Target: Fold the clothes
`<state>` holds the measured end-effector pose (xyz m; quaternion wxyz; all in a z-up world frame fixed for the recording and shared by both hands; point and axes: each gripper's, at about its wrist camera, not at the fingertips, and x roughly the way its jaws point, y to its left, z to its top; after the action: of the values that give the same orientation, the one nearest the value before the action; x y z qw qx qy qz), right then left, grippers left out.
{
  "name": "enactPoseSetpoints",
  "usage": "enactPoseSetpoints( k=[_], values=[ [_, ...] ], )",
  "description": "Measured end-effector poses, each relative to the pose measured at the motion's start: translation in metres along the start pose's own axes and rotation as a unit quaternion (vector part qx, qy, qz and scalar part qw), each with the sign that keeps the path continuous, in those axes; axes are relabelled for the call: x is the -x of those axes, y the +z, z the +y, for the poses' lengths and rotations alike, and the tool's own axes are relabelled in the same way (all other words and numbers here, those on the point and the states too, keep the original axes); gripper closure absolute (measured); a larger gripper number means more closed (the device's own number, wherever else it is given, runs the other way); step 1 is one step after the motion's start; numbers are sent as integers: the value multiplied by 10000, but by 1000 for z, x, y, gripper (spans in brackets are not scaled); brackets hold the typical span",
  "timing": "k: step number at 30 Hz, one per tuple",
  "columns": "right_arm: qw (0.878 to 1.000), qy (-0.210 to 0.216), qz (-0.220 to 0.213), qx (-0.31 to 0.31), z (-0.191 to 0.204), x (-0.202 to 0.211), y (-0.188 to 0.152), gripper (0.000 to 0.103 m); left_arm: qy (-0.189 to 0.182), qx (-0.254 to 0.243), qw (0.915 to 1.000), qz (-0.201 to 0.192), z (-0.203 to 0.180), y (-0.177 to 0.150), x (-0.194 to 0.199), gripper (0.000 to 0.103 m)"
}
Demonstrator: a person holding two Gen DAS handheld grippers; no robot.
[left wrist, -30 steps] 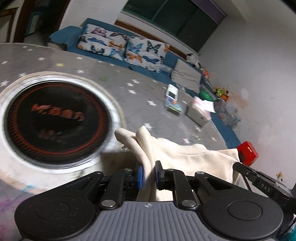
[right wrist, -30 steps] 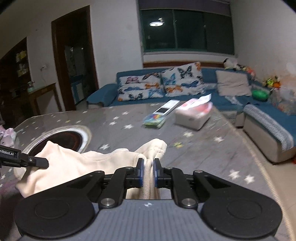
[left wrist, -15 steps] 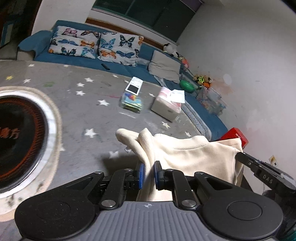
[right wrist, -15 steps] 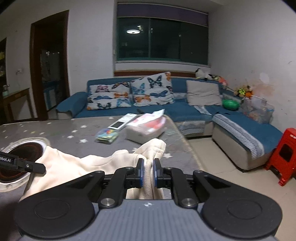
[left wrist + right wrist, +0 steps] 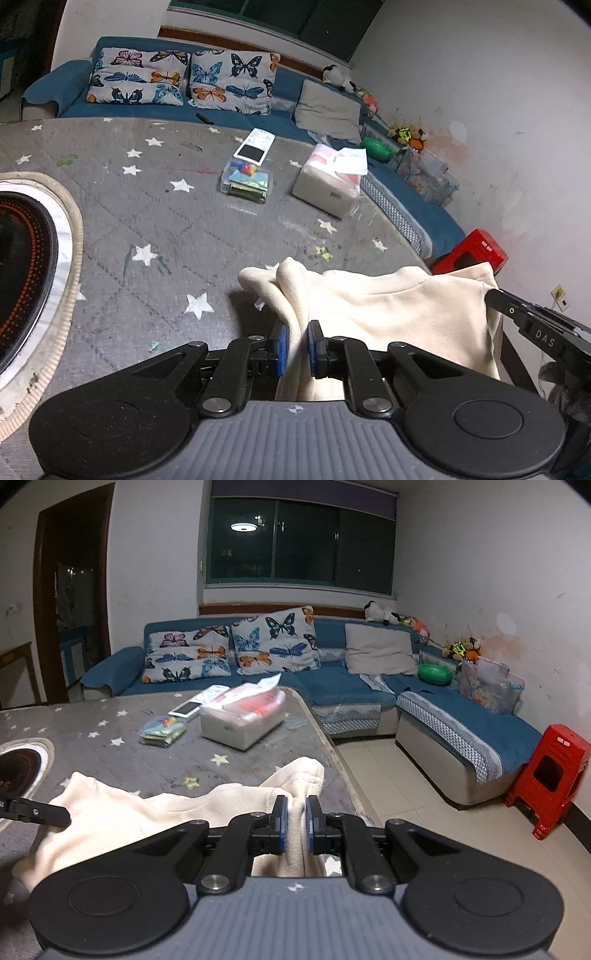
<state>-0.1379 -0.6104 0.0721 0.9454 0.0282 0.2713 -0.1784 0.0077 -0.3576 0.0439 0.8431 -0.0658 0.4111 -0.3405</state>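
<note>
The cream fleece garment [image 5: 388, 314] hangs stretched between your two grippers, over the near right part of the grey star-patterned tabletop [image 5: 147, 206]. Your left gripper [image 5: 294, 345] is nearly closed, its blue pads pinching a bunched fold of the cloth. Your right gripper [image 5: 294, 825] is nearly closed too, clamped on another bunched edge; in its view the garment [image 5: 122, 812] spreads away toward nine o'clock, where the tip of the left gripper shows. From the left wrist view, a clear plastic box of coloured items [image 5: 246, 180] sits at twelve o'clock, a white tissue box [image 5: 328, 179] at one o'clock, and a round black-and-red hob [image 5: 22, 273] at nine o'clock.
</note>
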Motion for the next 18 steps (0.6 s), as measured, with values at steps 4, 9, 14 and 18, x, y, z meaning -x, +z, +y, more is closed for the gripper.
enactPoseSetpoints(
  k=[4, 9, 14, 18],
  values=[
    [9999, -56, 126, 3, -2, -12, -5, 94, 71, -27, 9999, 79, 3, -3, -6, 90],
    [9993, -152, 354, -1, -6, -28, -14, 94, 139, -65, 9997, 177, 6, -7, -11, 90],
    [9973, -299, 669, -40, -9, -44, -25, 93, 201, -90, 9995, 225, 7, -7, -13, 85],
    [9975, -254, 647, -139, -11, -40, -24, 90, 276, -227, 9992, 161, 5, -7, -10, 66]
  ],
)
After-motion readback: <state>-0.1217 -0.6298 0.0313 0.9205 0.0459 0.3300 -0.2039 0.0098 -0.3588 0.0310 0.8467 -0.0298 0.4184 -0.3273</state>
